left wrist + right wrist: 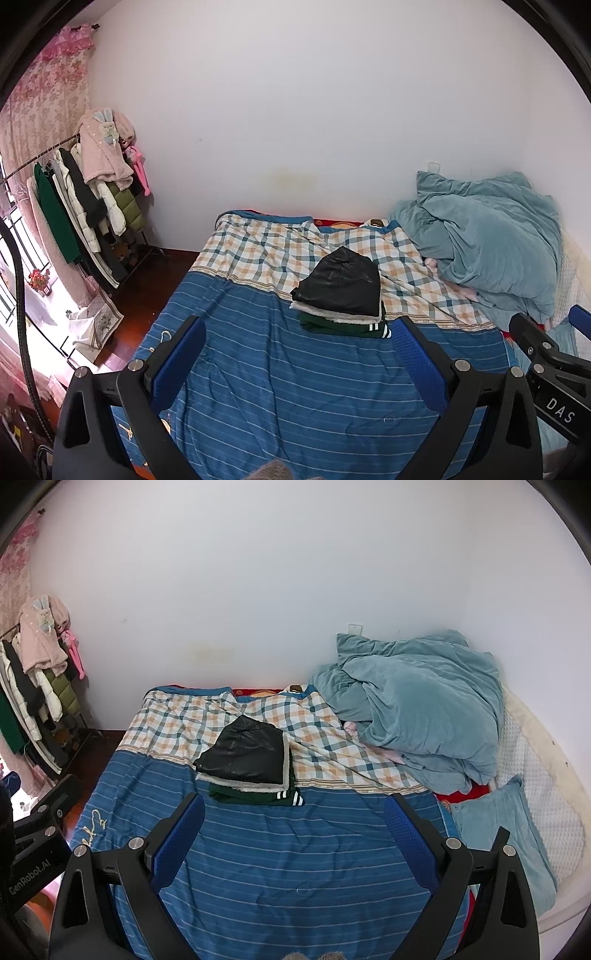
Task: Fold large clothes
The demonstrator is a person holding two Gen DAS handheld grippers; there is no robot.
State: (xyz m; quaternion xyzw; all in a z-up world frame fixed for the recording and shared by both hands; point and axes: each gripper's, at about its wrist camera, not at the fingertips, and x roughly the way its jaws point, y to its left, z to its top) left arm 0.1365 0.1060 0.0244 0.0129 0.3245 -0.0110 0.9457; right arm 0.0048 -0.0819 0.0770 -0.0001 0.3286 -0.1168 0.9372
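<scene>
A folded stack lies in the middle of the bed: a black leather jacket with fleece lining [341, 286] on top of a folded dark green garment with white stripes [343, 326]. It also shows in the right wrist view, jacket [245, 755] over green garment [258, 797]. My left gripper [297, 332] is open and empty, held above the blue striped sheet [277, 387], short of the stack. My right gripper [293, 810] is open and empty, also above the sheet [295, 867]. A bit of grey fuzzy fabric [275, 470] shows at the bottom edge.
A crumpled teal duvet [417, 705] is heaped at the bed's back right, a teal pillow [498, 834] beside it. A checked blanket [266, 251] covers the far half. A loaded clothes rack [96, 206] stands at the left by the window. White wall behind.
</scene>
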